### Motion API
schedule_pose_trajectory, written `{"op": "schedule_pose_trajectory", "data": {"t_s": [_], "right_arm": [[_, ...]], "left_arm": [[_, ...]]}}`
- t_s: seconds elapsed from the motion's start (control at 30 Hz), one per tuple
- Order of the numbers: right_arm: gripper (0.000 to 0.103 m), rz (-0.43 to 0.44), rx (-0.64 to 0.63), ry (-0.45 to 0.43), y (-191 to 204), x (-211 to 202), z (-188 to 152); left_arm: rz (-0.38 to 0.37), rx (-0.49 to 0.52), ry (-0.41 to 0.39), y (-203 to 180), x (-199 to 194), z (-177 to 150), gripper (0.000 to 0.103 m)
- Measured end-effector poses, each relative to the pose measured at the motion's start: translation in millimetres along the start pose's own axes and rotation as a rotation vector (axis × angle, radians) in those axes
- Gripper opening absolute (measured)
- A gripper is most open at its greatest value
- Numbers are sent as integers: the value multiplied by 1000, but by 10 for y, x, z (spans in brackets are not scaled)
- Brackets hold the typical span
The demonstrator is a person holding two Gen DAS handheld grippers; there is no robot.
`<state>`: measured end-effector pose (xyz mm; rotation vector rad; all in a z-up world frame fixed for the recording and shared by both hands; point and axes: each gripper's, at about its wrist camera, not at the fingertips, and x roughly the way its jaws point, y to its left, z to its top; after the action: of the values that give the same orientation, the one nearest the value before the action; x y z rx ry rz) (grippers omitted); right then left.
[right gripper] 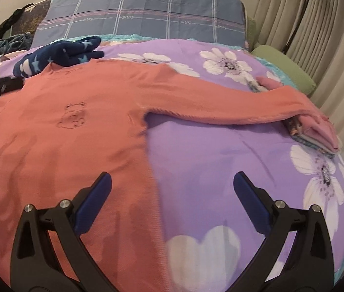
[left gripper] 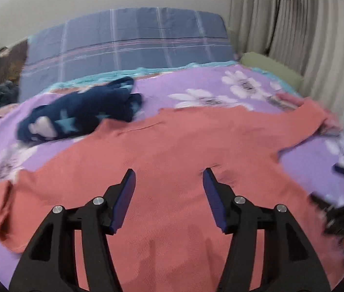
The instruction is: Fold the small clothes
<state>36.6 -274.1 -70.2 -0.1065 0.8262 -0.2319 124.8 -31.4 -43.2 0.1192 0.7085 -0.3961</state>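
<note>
A shirt [right gripper: 74, 126] lay spread on the bed [right gripper: 196, 146], a bundled garment [right gripper: 57, 54] behind its collar, a folded stack [right gripper: 317, 131] under its right sleeve end.

The left wrist view is aimed forward and downward from close above the salmon-pink knitted long-sleeved top [left gripper: 172, 150], spread on the purple flowered bedspread [left gripper: 196, 85]. The right wrist view is set further right, over the top's side edge [right gripper: 57, 121]. Both views share the top, the navy star-patterned garment [left gripper: 82, 114] [right gripper: 60, 56] (crumpled) and the blue checked pillow [left gripper: 128, 41] [right gripper: 147, 9].
</note>
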Motion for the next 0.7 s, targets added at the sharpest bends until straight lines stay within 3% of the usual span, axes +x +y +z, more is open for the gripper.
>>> {"op": "schedule_pose_trajectory", "data": {"t_s": [0.1,0.23,0.3,0.4,0.47,0.53,0.57,0.67,0.7], "right_arm": [[101,-5,10,5,-48,42,12],[101,27,15,16,34,100,31],[101,48,-5,8,127,88,52],[101,55,-35,-15,232,26,82],[101,49,-49,-23,266,2,90],[101,34,-60,-25,281,3,92],[101,29,-61,-24,280,8,88],[101,24,-59,-12,274,29,82],[101,23,-61,-13,277,26,81]], "left_arm": [[179,-79,3,500,-160,-127,62],[368,-259,28,1447,-345,-241,65],[427,-366,60,1934,-380,-307,65],[369,-602,121,2660,-364,-454,65],[216,-860,162,3106,-281,-640,65],[132,-1069,151,3364,-186,-819,66],[121,-1134,145,3460,-138,-879,66],[150,-1188,120,3559,-17,-926,65],[158,-1182,108,3549,-5,-908,59]]}}
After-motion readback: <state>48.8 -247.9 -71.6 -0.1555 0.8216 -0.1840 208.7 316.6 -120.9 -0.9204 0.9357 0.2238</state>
